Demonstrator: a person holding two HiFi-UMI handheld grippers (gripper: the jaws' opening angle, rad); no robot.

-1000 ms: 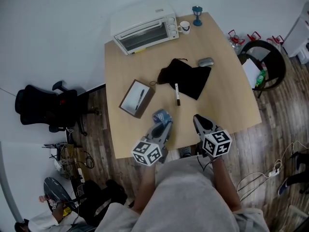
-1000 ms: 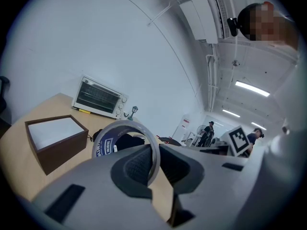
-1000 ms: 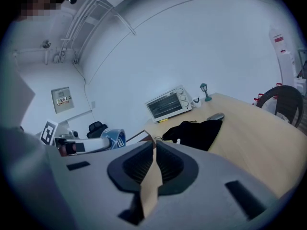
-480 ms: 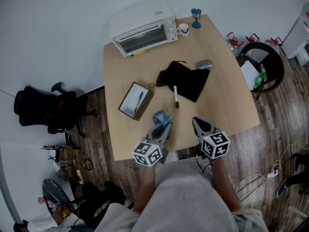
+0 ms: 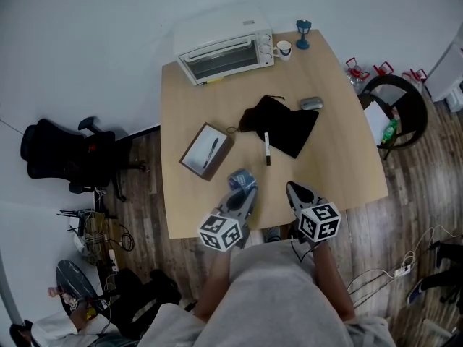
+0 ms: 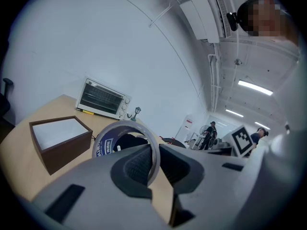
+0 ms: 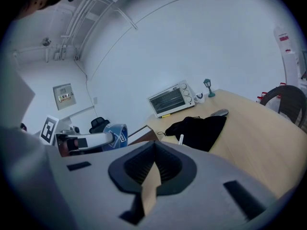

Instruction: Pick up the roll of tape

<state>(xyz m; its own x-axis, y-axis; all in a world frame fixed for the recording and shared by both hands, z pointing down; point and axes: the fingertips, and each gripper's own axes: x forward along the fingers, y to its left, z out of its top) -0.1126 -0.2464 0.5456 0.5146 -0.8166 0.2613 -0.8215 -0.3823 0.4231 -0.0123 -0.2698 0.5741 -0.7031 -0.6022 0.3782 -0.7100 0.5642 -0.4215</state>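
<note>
The roll of tape (image 5: 242,178), clear with a blue-printed core, hangs just above the near edge of the wooden table (image 5: 340,147). My left gripper (image 5: 241,188) is shut on it. In the left gripper view the roll (image 6: 106,145) stands upright, its wall pinched between the ribbed pads (image 6: 136,164). My right gripper (image 5: 292,189) hovers beside it to the right, jaws shut with nothing in them. In the right gripper view its pads (image 7: 165,164) meet, and the tape (image 7: 114,135) shows at the left.
On the table lie a brown box (image 5: 207,150) holding a pen, a black pouch (image 5: 281,123), a marker (image 5: 267,148) and a grey mouse (image 5: 312,103). A toaster oven (image 5: 228,49), a mug (image 5: 283,48) and a small lamp (image 5: 304,31) line the far edge. Chairs (image 5: 61,154) flank the table.
The head view has shifted slightly, so the table sits a little lower and further right in the picture. Both grippers keep their places, and the left still holds the tape.
</note>
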